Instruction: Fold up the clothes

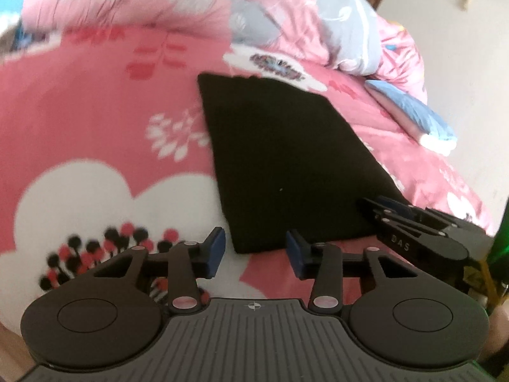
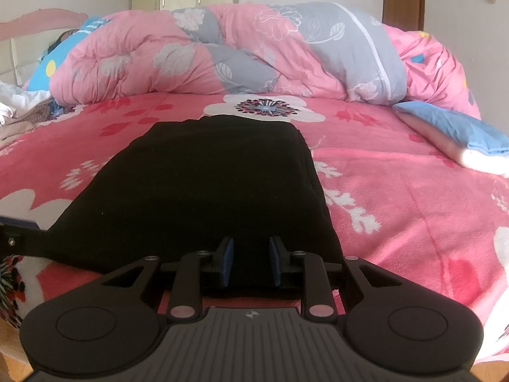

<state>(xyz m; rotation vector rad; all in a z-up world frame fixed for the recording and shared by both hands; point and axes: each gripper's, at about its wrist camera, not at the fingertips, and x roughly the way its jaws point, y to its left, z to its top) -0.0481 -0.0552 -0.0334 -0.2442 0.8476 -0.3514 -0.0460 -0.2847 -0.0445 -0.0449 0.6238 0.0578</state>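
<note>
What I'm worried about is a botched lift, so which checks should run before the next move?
1. Black garment lies flat on the bedsheet: ok.
2. Right gripper jaws closed on its near edge: ok.
3. Left gripper gripping the near corner: not ok, jaws apart, pads not pressing fabric.
4. Both grippers at the same near edge: ok.
5. Quilt and blue pillow apart from garment: ok.
6. All layers caught by right gripper: cannot tell.
</note>
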